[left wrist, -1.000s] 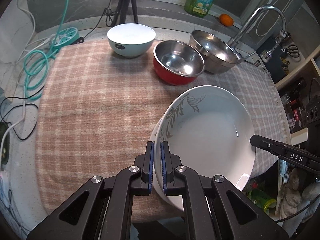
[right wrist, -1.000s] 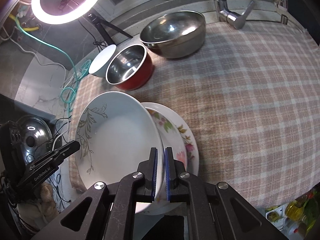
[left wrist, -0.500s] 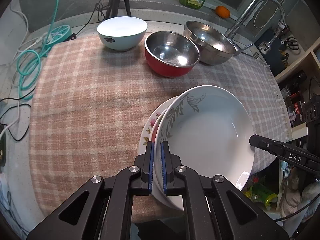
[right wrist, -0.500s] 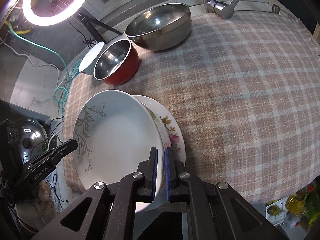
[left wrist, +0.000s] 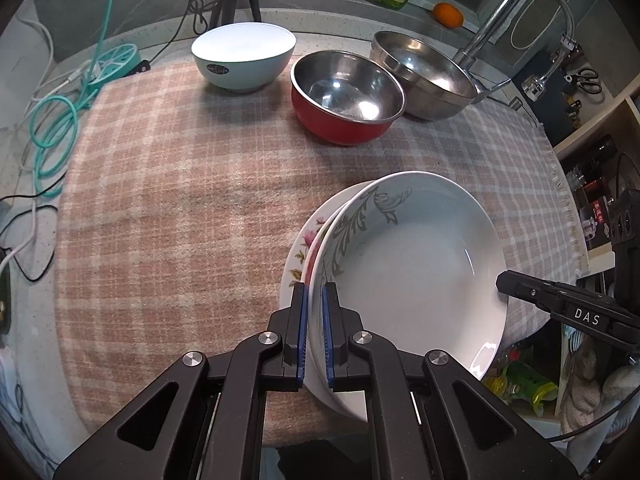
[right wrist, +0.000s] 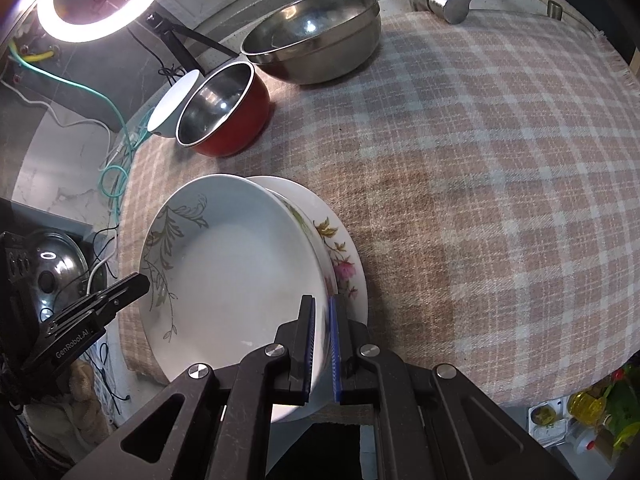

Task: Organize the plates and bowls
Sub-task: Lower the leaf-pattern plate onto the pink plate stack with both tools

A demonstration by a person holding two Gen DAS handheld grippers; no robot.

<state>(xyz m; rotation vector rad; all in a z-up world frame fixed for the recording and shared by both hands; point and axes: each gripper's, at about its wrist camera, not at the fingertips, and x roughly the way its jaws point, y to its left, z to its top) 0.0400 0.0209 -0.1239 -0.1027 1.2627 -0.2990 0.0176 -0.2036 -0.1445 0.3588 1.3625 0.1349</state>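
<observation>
Deep plate: a white deep plate point(left wrist: 412, 276) with a grey leaf pattern, held just above a flowered plate point(left wrist: 298, 252) near the front edge of the counter point(left wrist: 160, 208).
Where it is held: by its rim on two opposite sides, one gripper on each side.
Left gripper point(left wrist: 315, 334): jaws closed on the near-left rim, pointing steeply down.
Right gripper point(right wrist: 322, 346): jaws closed on the rim at the other side, also pointing steeply down.
How the plate looks to handle: glazed ceramic, so probably stiff, fairly heavy, smooth and breakable; a thin rim pinch could slip if either side tilts.
Best hold, as I judge it: the rim, on opposite sides, kept level, as now.
Flowered plate: lies flat on the checked cloth point(right wrist: 480, 200), partly under the deep plate; I cannot tell whether the two touch.
Bowls: a pale blue bowl point(left wrist: 244, 56), a red bowl point(left wrist: 346, 102) and a steel bowl point(left wrist: 424, 74) stand in a row at the back, the red and steel ones close together.
Risk: knocking the deep plate against the flowered one could chip either.
</observation>
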